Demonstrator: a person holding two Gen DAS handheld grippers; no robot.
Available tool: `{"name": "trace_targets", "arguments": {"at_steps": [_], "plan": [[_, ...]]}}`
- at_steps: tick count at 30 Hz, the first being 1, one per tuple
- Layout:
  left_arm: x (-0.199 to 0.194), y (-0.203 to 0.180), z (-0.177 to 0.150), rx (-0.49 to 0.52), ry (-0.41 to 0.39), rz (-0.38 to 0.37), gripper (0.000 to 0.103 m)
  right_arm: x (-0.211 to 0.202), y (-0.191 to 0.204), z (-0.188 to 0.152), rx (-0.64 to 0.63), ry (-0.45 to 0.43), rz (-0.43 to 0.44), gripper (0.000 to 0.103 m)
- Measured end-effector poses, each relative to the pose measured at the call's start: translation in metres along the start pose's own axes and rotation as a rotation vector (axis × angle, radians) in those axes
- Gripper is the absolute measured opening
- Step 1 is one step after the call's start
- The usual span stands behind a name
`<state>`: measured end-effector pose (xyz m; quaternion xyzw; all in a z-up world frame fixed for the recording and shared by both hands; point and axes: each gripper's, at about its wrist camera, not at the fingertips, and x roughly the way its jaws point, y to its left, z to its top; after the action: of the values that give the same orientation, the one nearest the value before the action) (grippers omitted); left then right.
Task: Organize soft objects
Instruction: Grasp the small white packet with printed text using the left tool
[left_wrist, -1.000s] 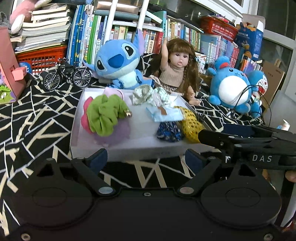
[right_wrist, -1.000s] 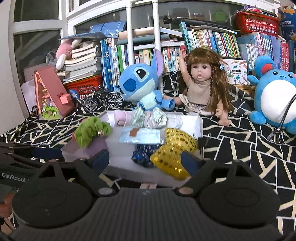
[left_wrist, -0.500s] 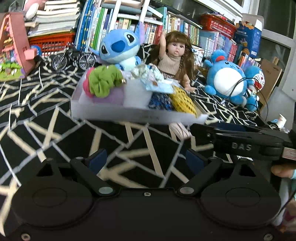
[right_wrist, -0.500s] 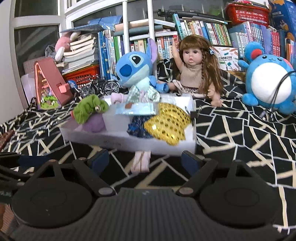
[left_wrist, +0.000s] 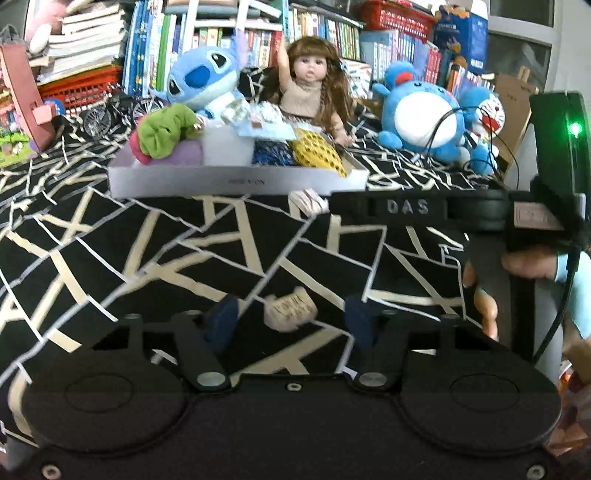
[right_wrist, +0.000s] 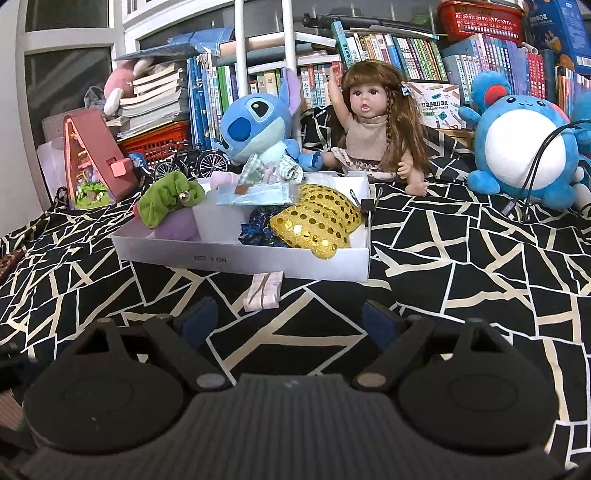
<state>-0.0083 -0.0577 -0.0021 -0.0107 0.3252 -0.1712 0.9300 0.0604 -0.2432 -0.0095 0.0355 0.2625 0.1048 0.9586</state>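
The white box sits in the middle of the black cloth with pale lines, its near wall facing both cameras, with open cloth on all sides of it. A green scrunchie and a gold sequined piece lie inside; a small pink striped cloth lies on the surface just at the box's front edge. The left hand-held gripper has just been closing, and a small pale fabric piece lies between its pads with gaps on both sides, not pinched. The right hand-held gripper is held wide open over bare cloth, nothing between its fingers. Behind the box stand a blue plush, a doll and full bookshelves.
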Motion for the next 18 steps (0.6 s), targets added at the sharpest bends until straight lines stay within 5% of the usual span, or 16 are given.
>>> {"name": "trace_targets", "arguments": {"at_steps": [2,6,11,18], "plan": [[0.002,-0.005,-0.002,-0.004,0.007,0.005,0.054,0.0,0.001,-0.001,-0.01,-0.003,0.004,0.092],[0.006,-0.011,-0.004,0.021,-0.01,0.031,0.029,0.0,0.005,-0.001,-0.035,-0.009,0.002,0.092],[0.006,-0.005,-0.003,0.023,-0.013,0.013,0.028,0.004,0.006,0.001,-0.048,-0.009,-0.004,0.092],[0.007,0.023,0.009,-0.018,-0.023,0.084,0.028,0.025,0.018,0.009,-0.104,0.023,-0.039,0.091]]}}
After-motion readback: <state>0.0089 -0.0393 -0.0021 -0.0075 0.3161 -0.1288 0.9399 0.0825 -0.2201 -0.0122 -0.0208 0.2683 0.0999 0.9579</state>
